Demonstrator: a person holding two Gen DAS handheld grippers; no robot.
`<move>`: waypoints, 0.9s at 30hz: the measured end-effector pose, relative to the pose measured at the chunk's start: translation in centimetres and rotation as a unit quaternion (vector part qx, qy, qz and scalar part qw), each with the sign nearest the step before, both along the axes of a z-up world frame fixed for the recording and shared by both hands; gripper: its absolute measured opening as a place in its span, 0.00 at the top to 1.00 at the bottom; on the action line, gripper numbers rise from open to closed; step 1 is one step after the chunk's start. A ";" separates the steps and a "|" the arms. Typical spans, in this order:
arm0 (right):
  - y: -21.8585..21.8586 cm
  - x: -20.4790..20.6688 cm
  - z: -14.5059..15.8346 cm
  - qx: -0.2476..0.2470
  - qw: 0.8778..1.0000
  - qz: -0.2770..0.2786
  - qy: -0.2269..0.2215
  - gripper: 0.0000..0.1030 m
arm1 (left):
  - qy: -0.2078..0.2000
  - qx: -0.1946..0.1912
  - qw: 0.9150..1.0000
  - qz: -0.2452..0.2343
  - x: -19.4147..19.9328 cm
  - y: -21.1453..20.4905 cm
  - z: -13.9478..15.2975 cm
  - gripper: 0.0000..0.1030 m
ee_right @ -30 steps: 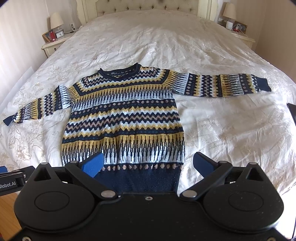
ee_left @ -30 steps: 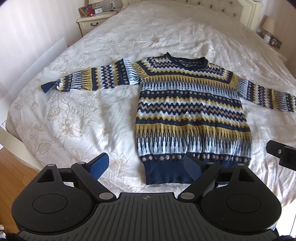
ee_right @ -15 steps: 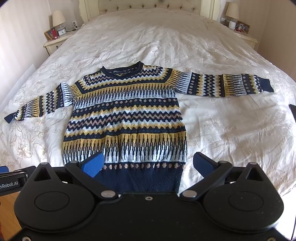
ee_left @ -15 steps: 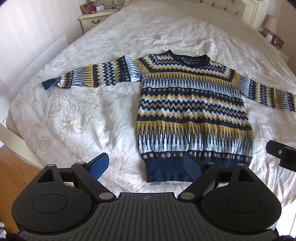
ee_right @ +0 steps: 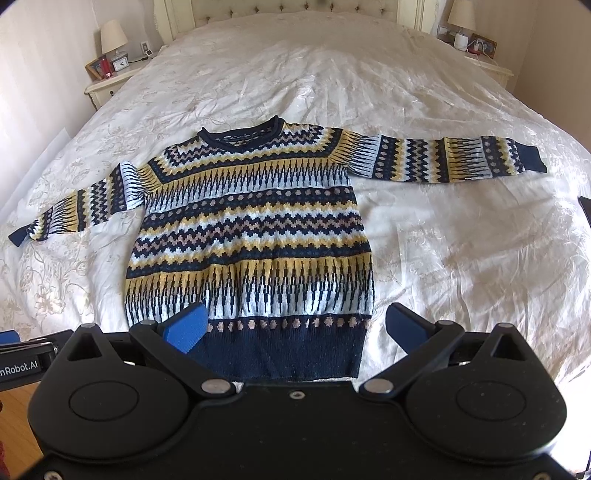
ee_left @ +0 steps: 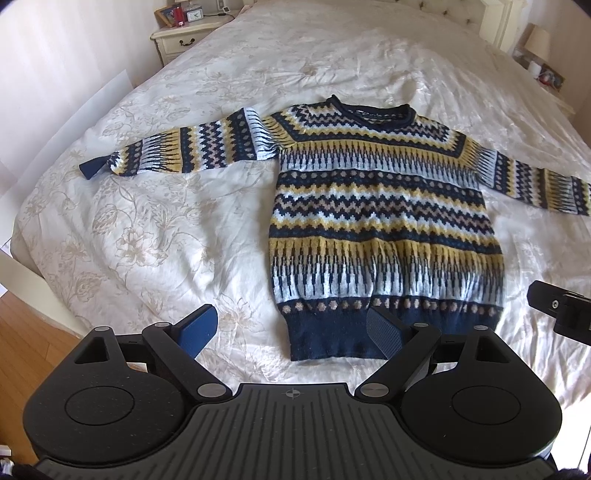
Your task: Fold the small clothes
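Observation:
A knitted sweater (ee_left: 380,218) (ee_right: 251,236) with navy, yellow, white and tan bands lies flat and face up on the bed, both sleeves spread out sideways, its navy hem nearest me. My left gripper (ee_left: 291,330) hovers open above the hem's left corner, blue pads wide apart with nothing between them. My right gripper (ee_right: 295,325) hangs open over the hem's right part, also holding nothing. The left sleeve cuff (ee_left: 92,168) points left and the right sleeve cuff (ee_right: 532,158) points right. A bit of the right gripper's body shows at the right edge of the left wrist view.
The bed (ee_right: 461,251) wears a cream flowered cover. A tufted headboard (ee_right: 280,7) stands at the far end. Nightstands with lamps, a clock and frames flank it (ee_right: 110,79) (ee_right: 487,62). Wooden floor (ee_left: 22,332) lies off the bed's near left corner.
Both views have tipped slightly, so the sweater sits a little lower in frame than a second ago. The sweater itself and both grippers' openings are unchanged.

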State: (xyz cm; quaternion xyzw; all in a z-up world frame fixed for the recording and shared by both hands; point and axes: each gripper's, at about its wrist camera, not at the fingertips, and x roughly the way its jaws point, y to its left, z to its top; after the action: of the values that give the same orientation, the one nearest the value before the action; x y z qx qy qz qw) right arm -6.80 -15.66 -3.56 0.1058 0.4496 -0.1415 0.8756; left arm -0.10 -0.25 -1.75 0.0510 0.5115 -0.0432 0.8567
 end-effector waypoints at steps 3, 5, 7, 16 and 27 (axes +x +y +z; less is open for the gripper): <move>0.0 0.0 0.0 0.001 1.000 0.000 0.000 0.01 | 0.000 0.000 1.000 0.000 -0.1 0.0 -0.1 0.14; 0.0 0.0 -0.1 0.002 1.000 0.000 0.000 0.01 | 0.000 0.000 1.000 0.000 -0.1 -0.1 -0.1 0.14; 0.1 0.0 -0.3 0.002 1.000 0.000 0.001 0.01 | 0.000 0.000 1.000 0.000 -0.1 -0.1 -0.1 0.14; -0.1 0.2 -0.9 0.021 1.000 -0.009 0.000 0.01 | -0.001 0.002 1.000 -0.005 0.5 -0.3 -0.5 0.14; -3.3 3.4 -2.9 0.052 0.998 -0.012 0.016 0.01 | -0.015 -0.015 1.000 0.005 4.1 -2.1 -0.8 0.14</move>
State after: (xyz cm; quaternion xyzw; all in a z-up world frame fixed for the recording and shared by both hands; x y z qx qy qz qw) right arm -3.39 -18.93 -6.50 0.1538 0.4694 -0.1299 0.8597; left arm 4.00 -2.36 -2.59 0.0358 0.4980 -0.0457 0.8653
